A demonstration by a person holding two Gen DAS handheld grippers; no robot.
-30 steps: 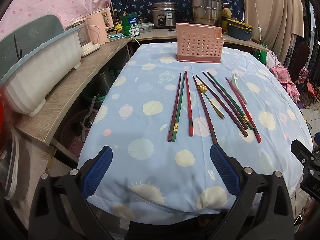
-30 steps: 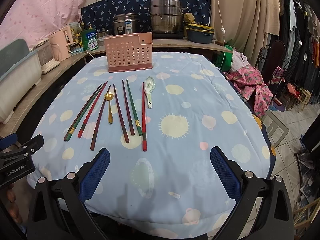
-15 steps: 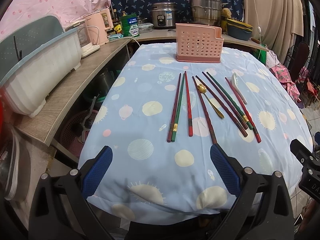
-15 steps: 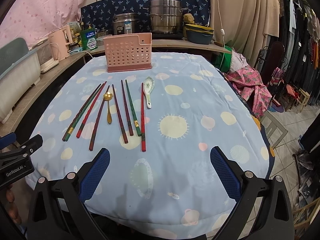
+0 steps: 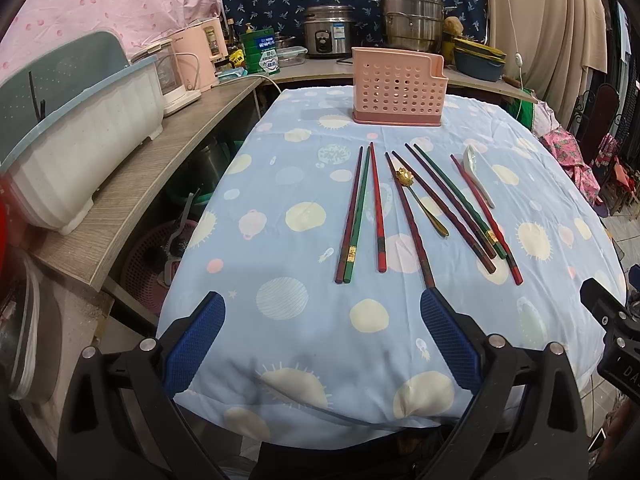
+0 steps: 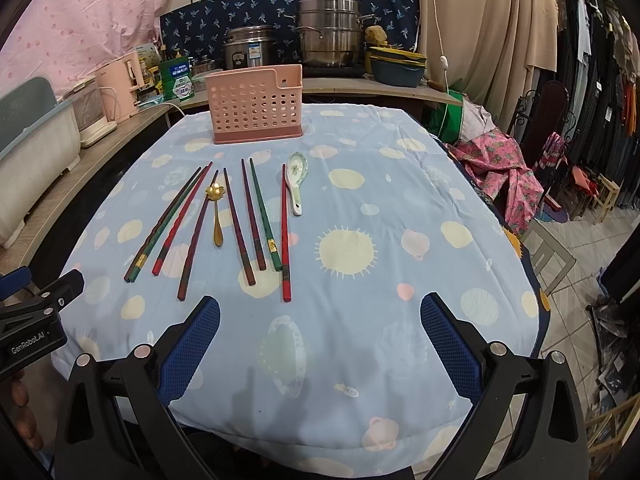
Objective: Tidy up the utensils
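Little has moved since the earlier frames: both grippers hold nearly the same station at the near edge of the table, and the utensils lie as they lay before.

Left gripper (image 5: 322, 326): jaws wide apart, nothing between them. Its right fingertip (image 5: 434, 306) sits just at the butt end of one dark red chopstick (image 5: 408, 218); contact cannot be confirmed. Ahead of the jaws lies the row of chopsticks (image 5: 362, 210), red, dark red and green, fanned side by side on the blue patterned tablecloth (image 5: 280, 240). A gold spoon (image 5: 422, 202) lies among them, ahead and slightly right. A white ceramic spoon (image 5: 478, 178) lies further right, beside the outermost red chopstick. The pink perforated holder (image 5: 398, 90) stands upright well beyond the row, at the far end of the table.

Right gripper (image 6: 320, 322): jaws wide apart, holding nothing. The chopsticks and both spoons lie ahead and to its left; the nearest red chopstick (image 6: 285, 236) ends just ahead of the left fingertip (image 6: 208, 310), apart from it.
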